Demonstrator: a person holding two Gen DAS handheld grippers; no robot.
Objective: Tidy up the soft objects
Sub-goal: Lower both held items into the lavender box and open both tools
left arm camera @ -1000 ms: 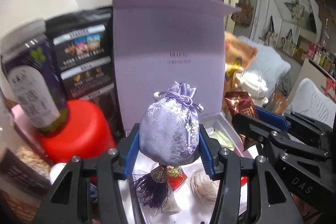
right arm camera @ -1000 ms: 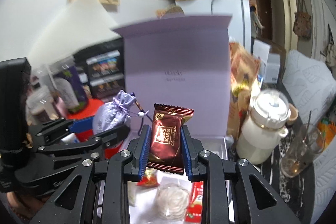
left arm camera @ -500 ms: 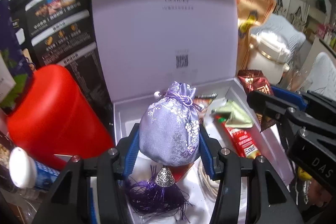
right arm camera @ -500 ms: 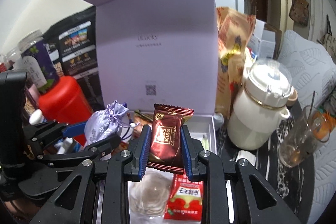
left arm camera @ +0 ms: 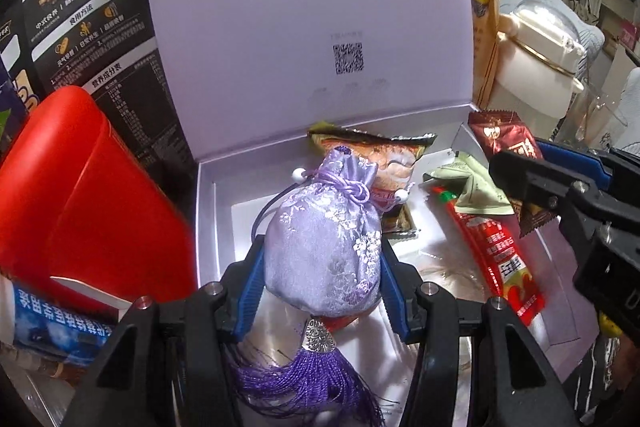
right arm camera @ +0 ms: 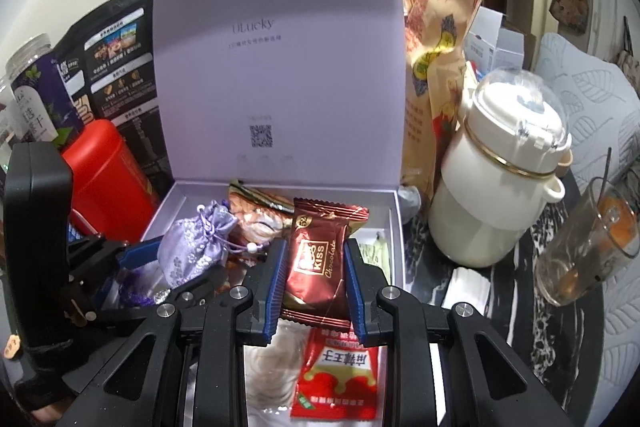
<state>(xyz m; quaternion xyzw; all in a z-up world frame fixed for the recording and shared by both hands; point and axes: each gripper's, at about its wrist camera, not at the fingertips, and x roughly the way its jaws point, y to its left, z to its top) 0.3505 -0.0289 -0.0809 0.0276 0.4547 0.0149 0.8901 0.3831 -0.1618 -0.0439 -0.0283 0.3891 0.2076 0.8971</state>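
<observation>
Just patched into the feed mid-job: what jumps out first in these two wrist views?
The open lilac box fills the middle, its lid upright behind. The left claw is shut on a purple sachet over the box's left side, tassel hanging below. The right claw is shut on a brown chocolate packet over the right side, above a red packet; a red canister stands left of the box and a white jug right.
</observation>
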